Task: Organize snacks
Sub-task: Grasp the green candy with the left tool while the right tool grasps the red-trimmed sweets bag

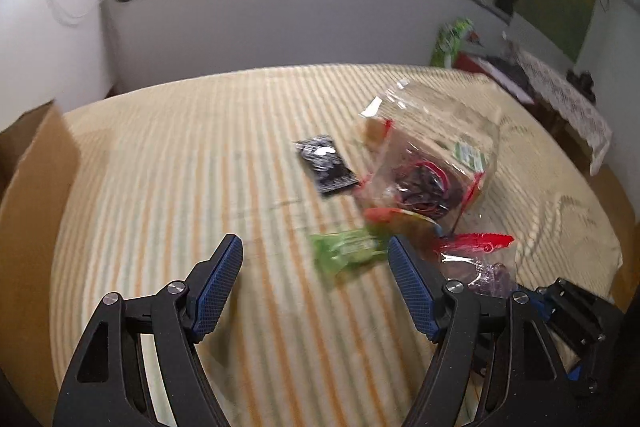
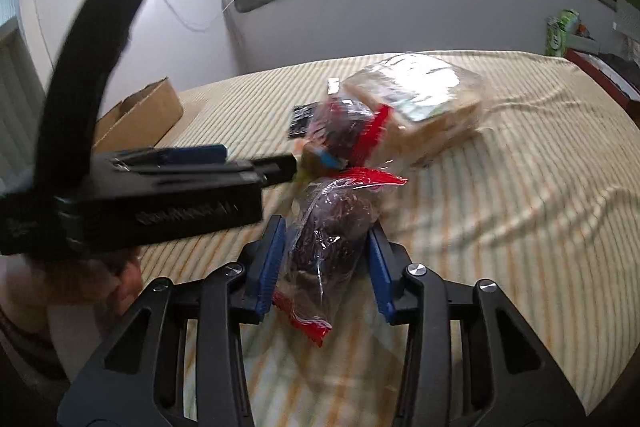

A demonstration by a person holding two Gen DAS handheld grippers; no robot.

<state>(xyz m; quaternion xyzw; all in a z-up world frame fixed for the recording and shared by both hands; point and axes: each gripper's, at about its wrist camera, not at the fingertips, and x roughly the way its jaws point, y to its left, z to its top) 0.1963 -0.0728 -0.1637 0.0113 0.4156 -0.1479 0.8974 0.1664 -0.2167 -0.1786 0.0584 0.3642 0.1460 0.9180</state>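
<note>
Snacks lie on a striped cloth (image 1: 180,167). My left gripper (image 1: 316,257) is open and empty just above the cloth, with a green packet (image 1: 346,253) between its fingertips and slightly beyond. Farther off lie a black packet (image 1: 326,163) and a large clear bag of snacks (image 1: 432,159). My right gripper (image 2: 326,247) is shut on a clear, red-edged packet of dark snack (image 2: 330,239), which also shows in the left wrist view (image 1: 476,259). The large bag (image 2: 416,103) lies beyond it.
An open cardboard box (image 1: 32,163) stands at the cloth's left edge, also in the right wrist view (image 2: 140,115). The left gripper's body (image 2: 132,195) crosses the left of the right wrist view. A wall and window ledge lie behind. Clutter sits far right (image 1: 552,87).
</note>
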